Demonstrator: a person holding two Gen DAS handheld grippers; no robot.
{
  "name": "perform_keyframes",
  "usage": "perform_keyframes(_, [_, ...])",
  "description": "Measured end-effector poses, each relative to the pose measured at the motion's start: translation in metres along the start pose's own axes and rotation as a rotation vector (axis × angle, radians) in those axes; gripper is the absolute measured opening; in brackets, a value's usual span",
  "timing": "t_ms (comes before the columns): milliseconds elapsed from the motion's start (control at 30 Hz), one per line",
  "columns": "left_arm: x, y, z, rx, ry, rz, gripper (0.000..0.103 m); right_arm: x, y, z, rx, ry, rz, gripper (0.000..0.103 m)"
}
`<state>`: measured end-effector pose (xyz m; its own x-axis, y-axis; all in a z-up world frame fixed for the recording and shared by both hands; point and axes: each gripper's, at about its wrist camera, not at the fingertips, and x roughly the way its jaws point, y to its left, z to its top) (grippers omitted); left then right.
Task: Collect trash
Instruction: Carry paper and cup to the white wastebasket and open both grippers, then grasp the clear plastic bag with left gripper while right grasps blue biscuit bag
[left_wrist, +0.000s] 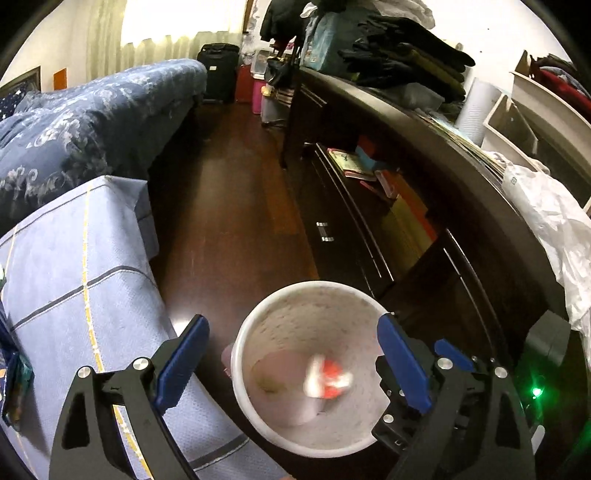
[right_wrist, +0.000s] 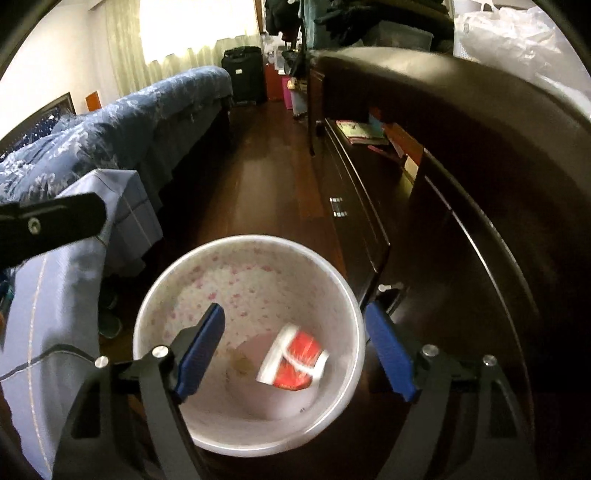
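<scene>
A white bin with pink speckles inside stands on the dark wood floor between a pale blue box and a dark cabinet. A red and white wrapper shows blurred inside it, near the bottom. My left gripper hangs over the bin, open, with nothing between its blue pads. In the right wrist view the same bin fills the lower middle, with the wrapper on its bottom beside a brownish stain. My right gripper is open above the bin's mouth, holding nothing.
A pale blue cloth-covered box stands left of the bin, with a bed under a dark blue cover behind it. A dark cabinet with shelves runs along the right, and a white plastic bag lies on it. A black suitcase stands far back.
</scene>
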<state>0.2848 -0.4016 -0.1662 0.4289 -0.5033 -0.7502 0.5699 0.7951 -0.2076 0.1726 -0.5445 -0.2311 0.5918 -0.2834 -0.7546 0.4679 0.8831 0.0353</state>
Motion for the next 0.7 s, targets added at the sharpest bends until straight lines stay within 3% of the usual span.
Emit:
perform_keyframes(400, [-0.040, 0.025, -0.013, -0.034, -0.031, 0.065, 0.092, -0.037, 0.007, -0.005, 0.036, -0.012, 0.010, 0.086])
perform_keyframes(700, [-0.110, 0.075, -0.043, -0.099, -0.092, 0.150, 0.095, -0.087, 0.063, -0.014, -0.028, -0.044, 0.108, 0.090])
